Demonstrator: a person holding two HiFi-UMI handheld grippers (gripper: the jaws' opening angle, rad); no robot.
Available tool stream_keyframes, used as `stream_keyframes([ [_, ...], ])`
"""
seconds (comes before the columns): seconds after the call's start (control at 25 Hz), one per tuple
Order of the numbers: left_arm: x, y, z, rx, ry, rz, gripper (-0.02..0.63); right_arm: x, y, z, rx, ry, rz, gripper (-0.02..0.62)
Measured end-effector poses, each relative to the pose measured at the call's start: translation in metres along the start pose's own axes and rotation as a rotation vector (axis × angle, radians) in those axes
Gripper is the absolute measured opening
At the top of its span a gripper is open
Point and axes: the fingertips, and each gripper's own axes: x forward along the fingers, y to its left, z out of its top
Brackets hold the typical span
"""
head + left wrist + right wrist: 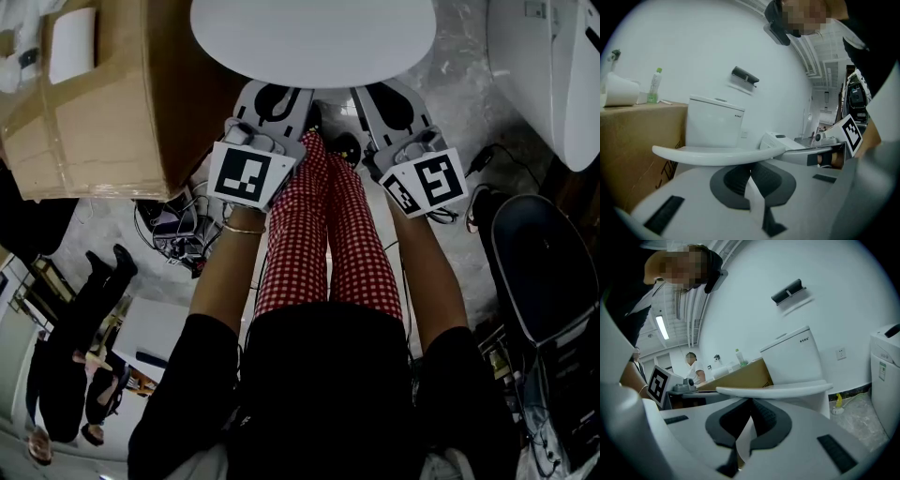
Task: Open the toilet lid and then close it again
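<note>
The white oval plastic toilet lid is lying flat just above and ahead of the fingers, its front rim crossing over both pairs of tips. The left gripper and the right gripper are each showing fingers pressed together, gripping nothing (the tips are sitting side by side under that rim). The lid is looking stiff, smooth and fairly light, probably slippery, so I am judging the front rim, lifted from beneath, the best hold. Beyond the fingers one white ceramic cistern is standing, and left of them one brown cardboard box is sitting. I am counting one lid and two grippers
</note>
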Motion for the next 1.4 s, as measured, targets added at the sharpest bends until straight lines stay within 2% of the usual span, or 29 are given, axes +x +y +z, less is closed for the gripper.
stream_keyframes([
  [0.4, -0.003, 0.001, -0.008, 0.028, 0.002, 0.040, 0.005, 0.001, 0.002, -0.008, -0.010, 0.006, 0.026, 0.018],
  [0.52, -0.003, -0.001, -0.011, 0.036, 0.012, 0.034, 0.005, -0.001, 0.001, -0.011, -0.010, 0.006, 0.019, 0.018],
  [0.64, -0.003, -0.001, -0.012, 0.017, -0.014, 0.034, 0.005, -0.002, 0.001, -0.013, -0.011, 0.002, 0.009, 0.018],
  [0.8, -0.004, -0.002, -0.017, 0.022, 0.016, 0.008, 0.005, -0.001, 0.000, -0.015, -0.001, -0.015, -0.015, 0.018],
  [1.2, -0.005, -0.002, -0.028, 0.025, 0.028, -0.021, 0.005, -0.002, 0.002, -0.026, 0.013, -0.018, -0.043, 0.018],
  [1.4, -0.005, -0.002, -0.035, 0.015, 0.004, -0.023, 0.006, -0.003, 0.004, -0.035, 0.016, -0.022, -0.046, 0.018],
])
